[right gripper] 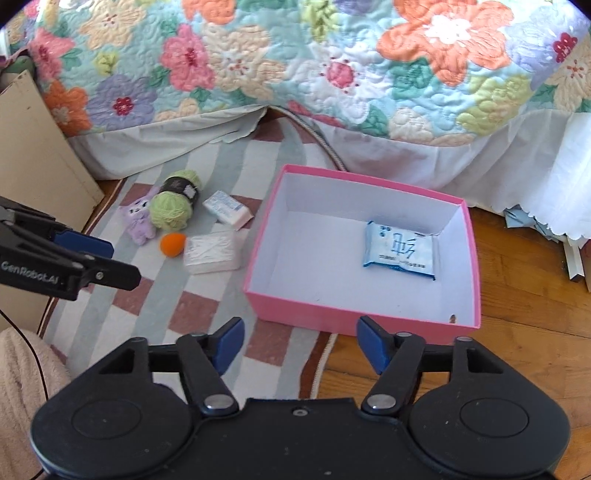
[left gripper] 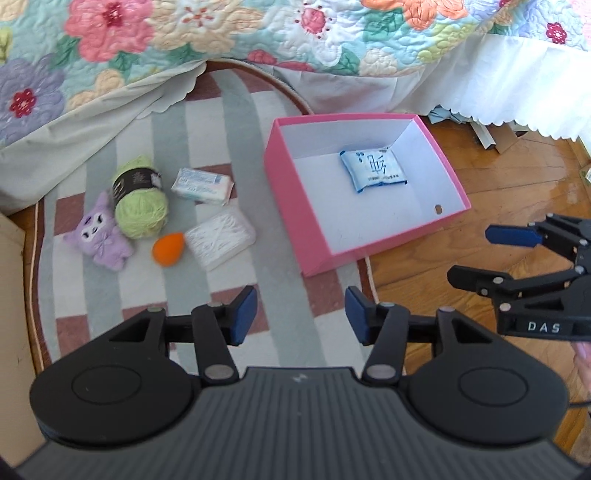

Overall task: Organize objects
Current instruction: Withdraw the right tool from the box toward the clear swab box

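A pink box [left gripper: 284, 206] [right gripper: 306, 306] stands open on the rug's edge, with a blue-and-white tissue pack [left gripper: 373, 170] [right gripper: 400, 249] lying inside. Left of it on the rug lie a green yarn ball [left gripper: 140, 203] [right gripper: 173, 203], a purple plush [left gripper: 98, 236] [right gripper: 138, 219], an orange egg-shaped sponge [left gripper: 168, 249] [right gripper: 172, 243], a clear box of cotton swabs [left gripper: 219, 238] [right gripper: 212, 253] and a white wipes pack [left gripper: 202, 186] [right gripper: 227, 210]. My left gripper [left gripper: 301, 314] [right gripper: 123, 260] hangs open and empty above the rug, near the box's corner. Over the box's near side, my right gripper [right gripper: 301, 341] [left gripper: 471, 254] is open and empty.
A bed with a floral quilt [left gripper: 221, 33] [right gripper: 332, 74] and white skirt borders the far side. A beige board [right gripper: 40, 155] stands at the left. The striped rug [left gripper: 280, 269] meets wooden floor [right gripper: 517, 350] on the right. Paper clutter [right gripper: 576, 254] sits under the bed. A fuzzy sleeve [right gripper: 22, 376] shows lower left.
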A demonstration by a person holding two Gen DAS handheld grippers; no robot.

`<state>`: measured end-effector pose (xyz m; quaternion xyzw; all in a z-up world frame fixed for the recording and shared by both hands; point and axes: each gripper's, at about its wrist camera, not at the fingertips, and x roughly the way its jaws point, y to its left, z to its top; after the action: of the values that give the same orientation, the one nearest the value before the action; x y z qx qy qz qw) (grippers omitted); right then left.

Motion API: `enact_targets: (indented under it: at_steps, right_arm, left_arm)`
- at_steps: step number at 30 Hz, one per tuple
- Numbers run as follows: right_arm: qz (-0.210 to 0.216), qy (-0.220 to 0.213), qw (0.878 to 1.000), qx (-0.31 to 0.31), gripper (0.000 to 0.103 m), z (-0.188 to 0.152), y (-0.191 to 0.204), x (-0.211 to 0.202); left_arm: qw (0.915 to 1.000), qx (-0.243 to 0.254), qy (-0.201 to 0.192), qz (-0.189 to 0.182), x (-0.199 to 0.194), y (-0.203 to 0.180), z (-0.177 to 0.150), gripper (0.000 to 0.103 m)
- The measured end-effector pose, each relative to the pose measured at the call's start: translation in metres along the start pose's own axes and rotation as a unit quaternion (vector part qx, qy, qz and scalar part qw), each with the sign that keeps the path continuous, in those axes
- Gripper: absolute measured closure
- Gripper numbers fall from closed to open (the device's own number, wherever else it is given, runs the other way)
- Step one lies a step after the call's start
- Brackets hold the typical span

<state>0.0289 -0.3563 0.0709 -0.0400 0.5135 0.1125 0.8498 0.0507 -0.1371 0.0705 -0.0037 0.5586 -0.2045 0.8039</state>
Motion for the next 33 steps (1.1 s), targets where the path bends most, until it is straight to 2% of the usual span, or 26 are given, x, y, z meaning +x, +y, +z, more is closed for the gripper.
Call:
enact_targets:
  at_steps: [1, 8, 13, 16, 19, 26, 33]
  right_arm:
    - [0.003, -0.001, 1.000, -0.002, 0.019, -0.001, 0.004, -0.001]
    - [0.018, 0.004, 1.000, -0.014, 0.017, -0.008, 0.033, 0.000]
    - [0.036, 0.004, 0.999, -0.023, 0.010, -0.010, 0.052, -0.001]
    - [0.044, 0.010, 0.998, -0.036, 0.010, -0.010, 0.063, 0.001]
    - [0.056, 0.014, 0.998, -0.040, 0.010, -0.010, 0.071, 0.003]
    - [0.082, -0.007, 0.994, -0.069, 0.010, -0.011, 0.093, 0.006]
    - [0.101, -0.021, 0.992, -0.077, 0.010, -0.006, 0.108, 0.031]
  left_arm:
    - [1.0000, -0.001, 0.000, -0.002, -0.003, 0.003, -0.004, 0.050]
    - [0.9997, -0.018, -0.016, 0.004, -0.020, 0.025, -0.021, 0.042]
    - [0.9994, -0.027, -0.012, 0.019, -0.019, 0.041, -0.027, 0.039]
    - [0.9992, -0.032, -0.004, 0.023, -0.016, 0.050, -0.032, 0.039]
    - [0.9995, -0.016, 0.001, 0.027, -0.016, 0.055, -0.039, 0.039]
    - [0.9988, -0.041, -0.004, 0.027, -0.019, 0.078, -0.048, 0.037]
    - [0.9974, -0.069, -0.012, 0.016, -0.008, 0.101, -0.051, 0.034]
